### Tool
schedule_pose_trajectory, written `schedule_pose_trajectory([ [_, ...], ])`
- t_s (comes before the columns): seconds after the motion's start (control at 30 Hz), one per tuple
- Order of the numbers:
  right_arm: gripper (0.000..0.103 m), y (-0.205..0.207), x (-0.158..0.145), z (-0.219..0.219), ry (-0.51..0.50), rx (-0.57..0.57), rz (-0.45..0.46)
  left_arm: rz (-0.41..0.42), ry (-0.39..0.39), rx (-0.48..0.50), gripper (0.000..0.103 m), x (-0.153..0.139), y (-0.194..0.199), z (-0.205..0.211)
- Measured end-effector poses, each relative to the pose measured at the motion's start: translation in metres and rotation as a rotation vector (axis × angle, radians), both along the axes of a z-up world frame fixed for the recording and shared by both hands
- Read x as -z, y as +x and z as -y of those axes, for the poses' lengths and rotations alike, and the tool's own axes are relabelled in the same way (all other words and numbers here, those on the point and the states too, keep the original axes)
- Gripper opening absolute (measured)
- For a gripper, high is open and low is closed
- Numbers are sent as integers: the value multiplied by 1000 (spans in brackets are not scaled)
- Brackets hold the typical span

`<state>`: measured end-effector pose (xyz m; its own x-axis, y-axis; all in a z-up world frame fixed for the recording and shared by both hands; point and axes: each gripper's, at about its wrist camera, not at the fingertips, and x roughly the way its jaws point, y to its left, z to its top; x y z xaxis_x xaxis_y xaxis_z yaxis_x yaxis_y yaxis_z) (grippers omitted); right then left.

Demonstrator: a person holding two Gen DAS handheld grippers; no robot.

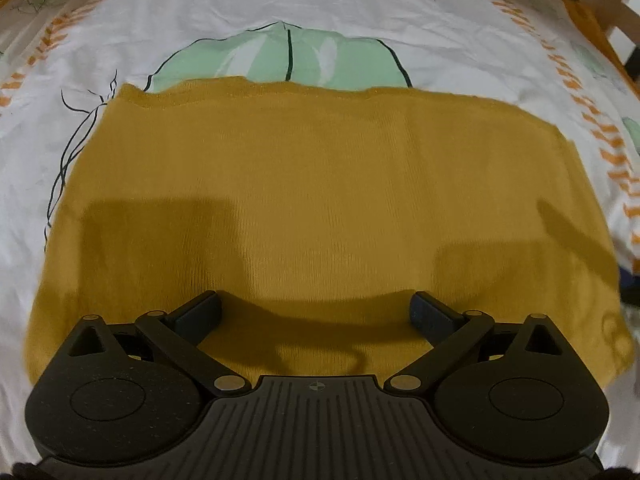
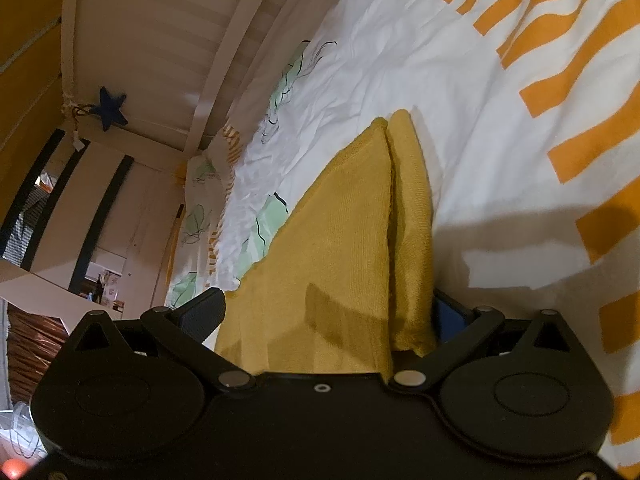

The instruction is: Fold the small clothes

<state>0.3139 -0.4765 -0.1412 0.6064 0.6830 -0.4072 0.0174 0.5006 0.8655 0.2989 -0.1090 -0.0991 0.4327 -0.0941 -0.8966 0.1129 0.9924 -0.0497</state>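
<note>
Your left gripper point(image 1: 316, 306) hovers spread wide over the mustard garment point(image 1: 320, 200); right gripper point(image 2: 328, 312), fingers apart, straddles its folded edge.

White bedsheet point(image 1: 200, 12) with green leaves, orange stripes. Wooden bed frame point(image 1: 600, 4) at its far right corner. Beyond sheet: pale slatted rail point(image 2: 224, 64), blue star point(image 2: 109, 111) hanging, pale wardrobe point(image 2: 100, 216).
</note>
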Motion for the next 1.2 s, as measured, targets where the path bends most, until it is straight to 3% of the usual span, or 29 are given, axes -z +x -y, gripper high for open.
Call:
schedule_pose_trajectory([
  [0.13, 103, 2, 0, -4, -7, -8, 15, 27, -8, -1, 102, 3, 1, -1],
  [0.43, 103, 8, -1, -11, -28, -29, 33, 3, -14, 15, 102, -1, 0, -2],
  [0.5, 103, 9, -1, -11, -25, -34, 29, -2, -36, 9, 93, -6, -2, -9],
  [0.57, 103, 11, 0, -10, -13, -32, 27, 4, -45, 2, 89, -12, -5, -18],
  [0.87, 103, 22, 1, -15, -9, -61, 28, 66, 1, -123, 89, -42, -20, -97],
  [1.2, 103, 36, -2, -28, -65, -95, 14, 83, -14, -213, 89, -49, 1, -151],
])
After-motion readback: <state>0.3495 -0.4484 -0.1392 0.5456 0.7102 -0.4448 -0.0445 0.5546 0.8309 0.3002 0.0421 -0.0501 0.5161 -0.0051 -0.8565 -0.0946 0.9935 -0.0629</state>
